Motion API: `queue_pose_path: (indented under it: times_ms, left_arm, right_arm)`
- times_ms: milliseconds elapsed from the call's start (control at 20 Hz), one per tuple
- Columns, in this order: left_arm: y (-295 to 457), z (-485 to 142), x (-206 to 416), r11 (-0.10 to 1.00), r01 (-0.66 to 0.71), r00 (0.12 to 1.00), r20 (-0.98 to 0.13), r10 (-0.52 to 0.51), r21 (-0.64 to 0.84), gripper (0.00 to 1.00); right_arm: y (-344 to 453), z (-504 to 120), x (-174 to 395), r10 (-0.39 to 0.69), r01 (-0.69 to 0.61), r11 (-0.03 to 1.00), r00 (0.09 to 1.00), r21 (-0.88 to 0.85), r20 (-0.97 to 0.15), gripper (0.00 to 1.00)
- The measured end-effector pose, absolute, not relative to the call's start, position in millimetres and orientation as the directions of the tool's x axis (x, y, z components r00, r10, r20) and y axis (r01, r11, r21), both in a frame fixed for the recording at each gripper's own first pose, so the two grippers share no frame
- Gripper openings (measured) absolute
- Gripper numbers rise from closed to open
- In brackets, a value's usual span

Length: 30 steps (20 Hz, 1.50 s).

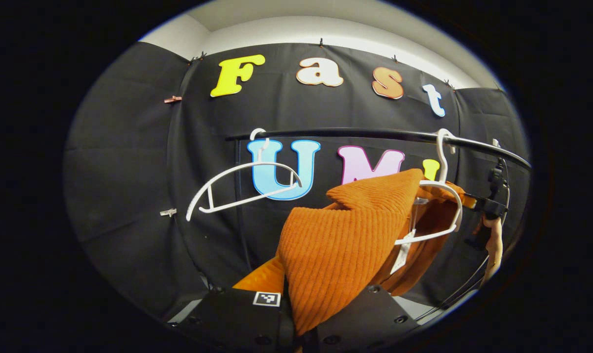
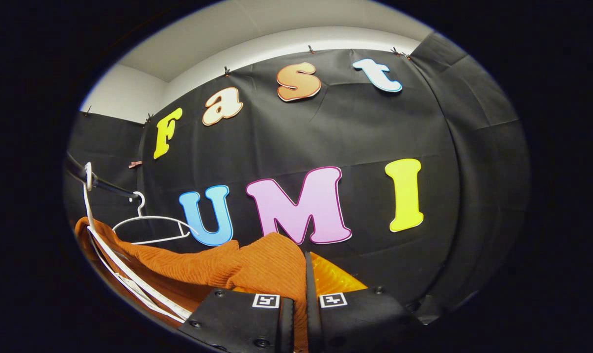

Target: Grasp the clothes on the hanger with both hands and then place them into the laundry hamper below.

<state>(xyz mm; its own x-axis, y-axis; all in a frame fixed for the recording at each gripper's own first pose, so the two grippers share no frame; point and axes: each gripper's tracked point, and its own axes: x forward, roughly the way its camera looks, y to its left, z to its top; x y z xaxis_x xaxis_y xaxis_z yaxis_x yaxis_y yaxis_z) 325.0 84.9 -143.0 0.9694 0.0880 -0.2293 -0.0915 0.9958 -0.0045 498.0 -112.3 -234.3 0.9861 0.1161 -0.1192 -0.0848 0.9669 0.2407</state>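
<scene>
Both grippers, left gripper (image 1: 298, 323) and right gripper (image 2: 298, 314), were clamped on the orange sweater (image 1: 340, 240), half off its white hanger (image 1: 441, 206) on the black rail (image 1: 374, 133), so lift-off step; next likely needs lowering toward the hamper.

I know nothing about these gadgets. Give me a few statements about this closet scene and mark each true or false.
1. An orange sweater is pinched in the left tool. True.
2. Two white hangers are on the rail. True.
3. The left-hand hanger carries a shirt. False: it is bare.
4. The right tool is open and empty. False: it is shut on the sweater.
5. The sweater has left its hanger. False: part still drapes over it.
</scene>
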Motion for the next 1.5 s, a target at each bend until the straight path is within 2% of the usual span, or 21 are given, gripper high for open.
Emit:
queue_pose_path:
  times_ms: [150,300,650,700,750,850,950,1150,1350,1500]
  left_arm:
    - [93,-146,313,0.995,-0.101,0.966,-0.237,0.101,0.011,0.10]
    - [106,-129,322,0.993,-0.119,0.974,-0.195,0.118,0.004,0.10]
    - [149,-122,390,0.988,-0.154,0.974,-0.163,0.157,0.031,0.10]
    - [153,-125,399,0.988,-0.154,0.972,-0.172,0.157,0.031,0.10]
    - [157,-129,409,0.988,-0.150,0.972,-0.175,0.154,0.035,0.10]
    - [164,-139,430,0.987,-0.149,0.973,-0.173,0.156,0.053,0.10]
    - [169,-158,449,0.990,-0.137,0.972,-0.184,0.143,0.044,0.10]
    - [173,-210,473,0.992,-0.102,0.967,-0.241,0.081,-0.075,0.09]
    - [174,-269,473,0.977,-0.119,0.956,-0.287,0.064,-0.179,0.10]
    - [173,-325,462,0.963,-0.166,0.927,-0.365,0.080,-0.212,0.10]
  right_arm:
    - [-113,-235,493,0.113,-0.082,0.969,0.986,0.234,-0.123,0.15]
    - [-118,-230,490,0.108,-0.080,0.970,0.988,0.228,-0.113,0.15]
    - [-116,-232,506,0.129,-0.105,0.976,0.985,0.189,-0.118,0.15]
    - [-114,-234,509,0.135,-0.111,0.976,0.984,0.187,-0.119,0.10]
    - [-113,-236,513,0.141,-0.117,0.976,0.982,0.186,-0.123,0.15]
    - [-111,-250,520,0.144,-0.118,0.978,0.979,0.175,-0.146,0.15]
    - [-110,-267,525,0.151,-0.117,0.975,0.972,0.188,-0.178,0.15]
    - [-110,-303,530,0.162,-0.117,0.975,0.958,0.190,-0.237,0.15]
    - [-106,-357,524,0.187,-0.118,0.968,0.927,0.220,-0.325,0.15]
    - [-105,-405,508,0.177,-0.086,0.968,0.899,0.235,-0.401,0.15]
